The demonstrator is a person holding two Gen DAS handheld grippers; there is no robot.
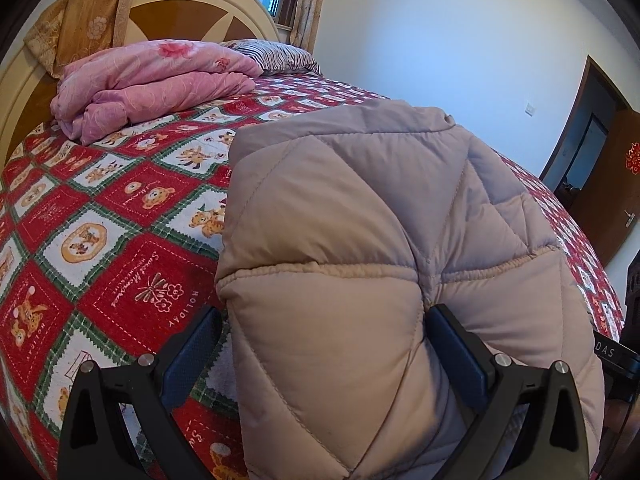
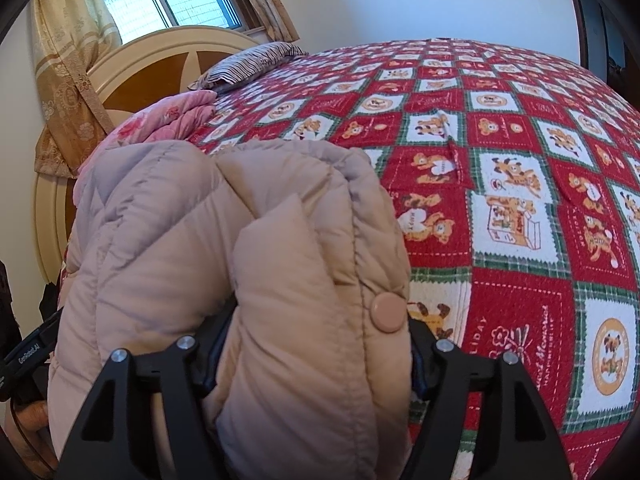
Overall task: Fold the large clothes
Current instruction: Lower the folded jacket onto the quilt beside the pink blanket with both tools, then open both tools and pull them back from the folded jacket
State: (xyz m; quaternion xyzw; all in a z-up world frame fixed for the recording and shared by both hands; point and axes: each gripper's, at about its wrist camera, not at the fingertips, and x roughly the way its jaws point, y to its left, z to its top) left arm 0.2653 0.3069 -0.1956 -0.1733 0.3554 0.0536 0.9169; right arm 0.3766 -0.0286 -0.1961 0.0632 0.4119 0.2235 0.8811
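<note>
Bedspread [image 1: 120,216] is showing stitched white wording on its red squares: "HOLIDAY" and a script "Sweet Memories" beside a flower-and-dragonfly motif, readable in both wrist views; smaller print under it is staying illegible. In the left wrist view, a black strap [image 1: 612,354] at the right edge is showing the letters "DAS", rest cut off. In the right wrist view, a black band [image 2: 30,354] at the left edge is reading "GenRobot.AI". Red decoration [image 1: 634,158] on the brown door is carrying characters too small to read.
</note>
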